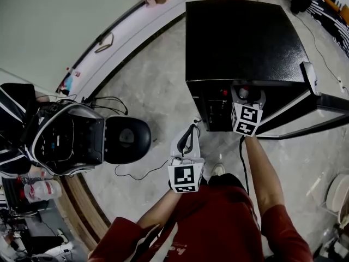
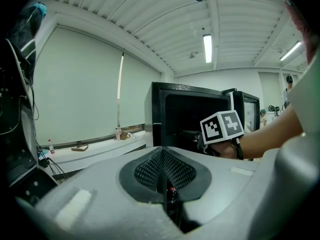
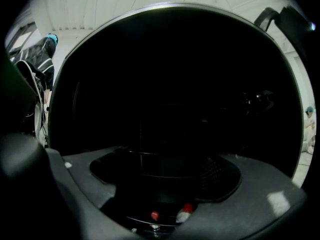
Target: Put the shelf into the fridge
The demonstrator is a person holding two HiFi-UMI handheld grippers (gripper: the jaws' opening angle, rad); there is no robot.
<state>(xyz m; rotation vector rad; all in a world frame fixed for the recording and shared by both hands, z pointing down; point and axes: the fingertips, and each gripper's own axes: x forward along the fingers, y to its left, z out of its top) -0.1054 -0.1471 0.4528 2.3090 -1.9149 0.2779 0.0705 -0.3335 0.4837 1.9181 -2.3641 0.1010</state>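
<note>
the head view looks steeply down from above the person onto the left gripper (image 1: 191,132) and right gripper (image 1: 244,91), the fridge (image 1: 240,37) just ahead of them. the left gripper view faces about level along its jaws; the fridge (image 2: 185,111) stands a little ahead, and the right gripper's marker cube (image 2: 222,126) is ahead to its right. the right gripper view sits close at the fridge's mouth, so the dark inside (image 3: 170,84) fills the view. all three share the fridge.

A: How is the light from above?
B: Even and soft in the head view. The black fridge (image 1: 240,37) carries a speckled sheen, and straight lines bow toward the edges.
A: And the gripper views?
B: The left is bright under a ceiling strip lamp (image 2: 207,48) at upper centre, with black corners. The right is almost wholly dark, lit only along its rim.
</note>
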